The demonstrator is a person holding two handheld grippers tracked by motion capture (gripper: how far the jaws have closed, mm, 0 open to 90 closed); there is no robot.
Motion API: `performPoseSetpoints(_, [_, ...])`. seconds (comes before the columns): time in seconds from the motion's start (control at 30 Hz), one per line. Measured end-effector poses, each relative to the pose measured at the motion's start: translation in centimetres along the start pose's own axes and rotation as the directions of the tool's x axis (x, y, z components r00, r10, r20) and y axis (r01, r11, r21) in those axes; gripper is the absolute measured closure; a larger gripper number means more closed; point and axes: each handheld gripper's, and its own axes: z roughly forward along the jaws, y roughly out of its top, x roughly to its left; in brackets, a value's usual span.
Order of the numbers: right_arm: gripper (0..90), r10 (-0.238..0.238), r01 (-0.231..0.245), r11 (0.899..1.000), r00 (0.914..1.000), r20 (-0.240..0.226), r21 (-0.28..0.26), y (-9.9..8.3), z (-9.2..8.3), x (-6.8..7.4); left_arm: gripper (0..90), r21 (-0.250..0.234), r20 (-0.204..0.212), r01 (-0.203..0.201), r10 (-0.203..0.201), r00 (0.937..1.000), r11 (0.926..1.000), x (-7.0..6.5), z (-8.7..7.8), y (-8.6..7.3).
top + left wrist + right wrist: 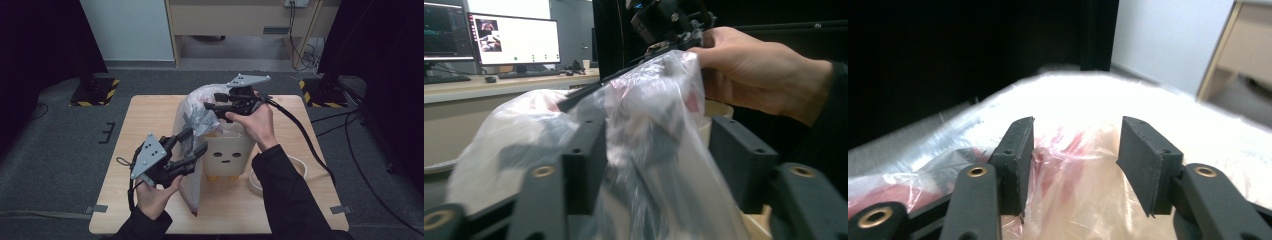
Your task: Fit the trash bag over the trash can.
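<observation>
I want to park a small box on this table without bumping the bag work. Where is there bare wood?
The table's far-left corner and left edge, left of the plastic bag, are bare. So is the near-left strip beside the left gripper. The middle is crowded: the bag, the white bin with a face and the right gripper. A white cable lies right of the bin.

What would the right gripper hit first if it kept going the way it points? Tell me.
Most likely the clear plastic bag. In the right gripper view the right gripper has open jaws with crinkled film directly ahead and between them, apparently not pinched. Depth is unclear; film hides what lies behind.
</observation>
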Motion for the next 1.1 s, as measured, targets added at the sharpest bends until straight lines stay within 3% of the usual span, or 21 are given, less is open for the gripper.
performPoseSetpoints(0.07, [45.4,0.0,0.0,1.0,1.0,-0.003,0.028,-0.2,0.5,0.0,30.5,0.003,-0.028,0.001,-0.001,0.9996,1.0,0.1,-0.7,-0.5])
performPoseSetpoints(0.2, [39.0,0.02,-0.018,0.995,0.9997,-0.013,0.1,-0.5,1.2,0.0,26.1,0.013,-0.068,0.026,-0.025,0.9974,0.9996,0.7,-1.3,-1.8])
performPoseSetpoints(0.33, [32.6,0.016,-0.015,0.985,0.9999,-0.003,0.169,-0.9,1.9,0.0,26.1,0.018,-0.066,0.043,-0.042,0.9969,0.9989,0.8,-0.6,-2.6])
performPoseSetpoints(0.5, [31.1,0.009,-0.008,0.983,0.9999,-0.006,0.186,-0.9,2.0,-0.1,31.8,-0.018,-0.069,0.06,-0.061,0.9958,0.9981,0.7,-0.2,-2.6])
performPoseSetpoints(0.57, [32.4,0.002,-0.001,0.987,1.0,-0.004,0.161,-0.7,1.6,-0.2,35.8,-0.028,-0.065,0.07,-0.072,0.9953,0.9971,0.8,-0.2,-2.5])
performPoseSetpoints(0.67, [34.4,0.014,-0.014,0.998,0.9999,0.003,0.064,-0.1,0.6,-0.3,44.0,-0.036,-0.057,0.085,-0.087,0.9946,0.9957,0.9,0.0,-2.4])
performPoseSetpoints(0.77, [36.3,0.025,-0.024,0.999,0.9994,0.025,-0.03,0.5,-0.6,-0.5,51.8,-0.043,-0.056,0.089,-0.092,0.9942,0.9951,1.0,0.2,-2.2])
performPoseSetpoints(0.93, [38.2,0.035,-0.03,0.987,0.9991,0.025,-0.161,1.2,-2.1,-0.7,70.8,-0.05,-0.052,0.081,-0.083,0.9952,0.9955,1.0,0.3,-1.4])
performPoseSetpoints(1.1, [38.7,0.043,-0.039,0.971,0.999,0.012,-0.237,1.6,-2.9,-0.8,79.0,-0.051,-0.035,0.072,-0.074,0.9966,0.9961,0.6,1.1,-0.3])
